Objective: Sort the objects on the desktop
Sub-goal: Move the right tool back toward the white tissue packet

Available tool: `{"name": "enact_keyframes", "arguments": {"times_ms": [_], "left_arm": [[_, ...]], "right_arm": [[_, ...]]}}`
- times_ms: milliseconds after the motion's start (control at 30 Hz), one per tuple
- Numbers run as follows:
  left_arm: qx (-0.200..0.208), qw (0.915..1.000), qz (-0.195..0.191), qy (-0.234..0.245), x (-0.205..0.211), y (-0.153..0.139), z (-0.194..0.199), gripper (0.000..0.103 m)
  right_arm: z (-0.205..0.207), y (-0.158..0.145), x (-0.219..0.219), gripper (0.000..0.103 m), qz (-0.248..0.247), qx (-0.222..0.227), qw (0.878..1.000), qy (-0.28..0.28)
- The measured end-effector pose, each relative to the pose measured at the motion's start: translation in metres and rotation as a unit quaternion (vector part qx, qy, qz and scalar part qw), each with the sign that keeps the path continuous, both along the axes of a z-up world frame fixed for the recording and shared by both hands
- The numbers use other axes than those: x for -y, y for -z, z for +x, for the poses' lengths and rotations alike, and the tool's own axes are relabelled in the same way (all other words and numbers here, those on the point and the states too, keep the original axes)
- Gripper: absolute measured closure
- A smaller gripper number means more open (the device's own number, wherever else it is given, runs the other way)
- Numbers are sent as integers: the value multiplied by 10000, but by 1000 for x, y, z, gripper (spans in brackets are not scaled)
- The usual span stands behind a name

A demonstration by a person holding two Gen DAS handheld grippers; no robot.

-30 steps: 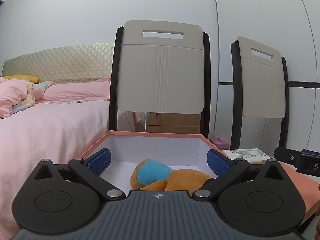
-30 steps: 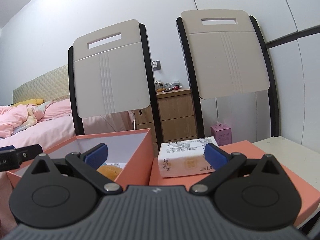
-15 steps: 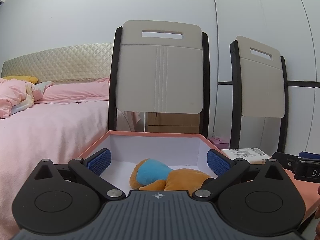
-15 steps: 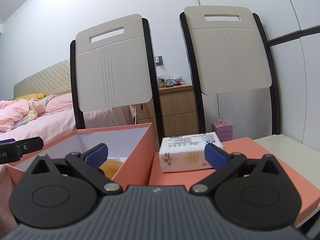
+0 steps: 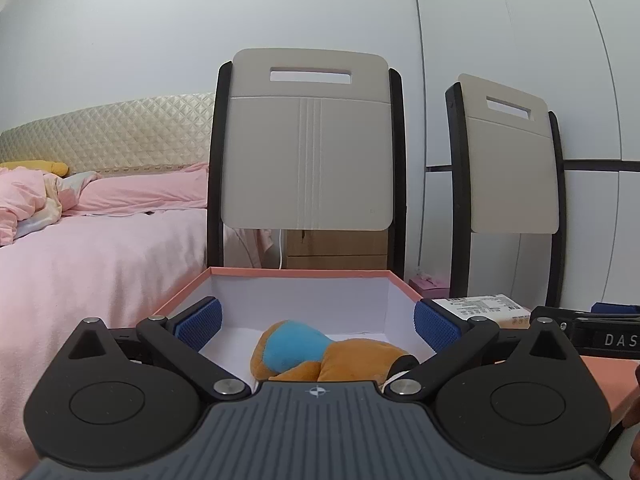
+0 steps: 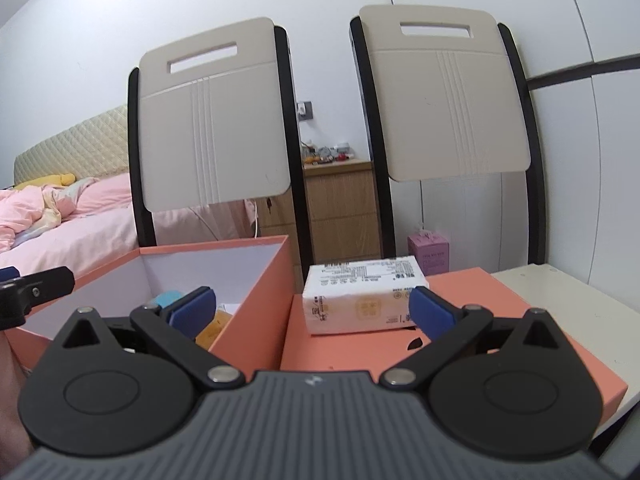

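Observation:
An open salmon-pink box with a white inside holds an orange and blue plush toy. My left gripper is open and empty, hovering over the box's near side above the toy. In the right wrist view the box is at the left, and a white tissue pack lies on the flat pink lid beside it. My right gripper is open and empty, just in front of the pack. The pack also shows in the left wrist view.
Two beige chair backs stand behind the table. A pink bed lies to the left. A wooden nightstand and a small pink box sit behind. The white table edge is at the right.
My right gripper has moved forward and slightly lower toward the tissue pack, which now looks larger. My left gripper has barely moved.

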State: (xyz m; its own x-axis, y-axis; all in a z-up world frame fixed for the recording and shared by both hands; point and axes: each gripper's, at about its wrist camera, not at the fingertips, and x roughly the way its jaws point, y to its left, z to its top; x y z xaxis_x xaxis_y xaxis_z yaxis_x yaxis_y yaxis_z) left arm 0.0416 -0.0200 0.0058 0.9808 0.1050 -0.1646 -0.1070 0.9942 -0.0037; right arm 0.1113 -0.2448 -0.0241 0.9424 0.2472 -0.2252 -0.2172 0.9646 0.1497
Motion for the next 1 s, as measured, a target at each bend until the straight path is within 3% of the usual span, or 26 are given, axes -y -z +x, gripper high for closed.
{"name": "enact_keyframes", "arguments": {"times_ms": [233,367,533,767,1000], "left_arm": [[23,10000,-28,-9,-1,-2,0,0],[12,10000,-34,-1,-1,-1,-1,0],[6,10000,-70,1,-2,-2,0,0],[-2,9999,-120,4,-3,-3,0,0],[-34,9998,-183,-5,-6,-4,1,0]], "right_arm": [[10,3,1,0,-20,-212,9997,151],[14,3,0,0,-200,-75,9987,465],[20,3,-1,0,-408,103,9985,339],[50,9,12,0,-128,83,9996,240],[109,10,20,0,19,-467,9973,574]]}}
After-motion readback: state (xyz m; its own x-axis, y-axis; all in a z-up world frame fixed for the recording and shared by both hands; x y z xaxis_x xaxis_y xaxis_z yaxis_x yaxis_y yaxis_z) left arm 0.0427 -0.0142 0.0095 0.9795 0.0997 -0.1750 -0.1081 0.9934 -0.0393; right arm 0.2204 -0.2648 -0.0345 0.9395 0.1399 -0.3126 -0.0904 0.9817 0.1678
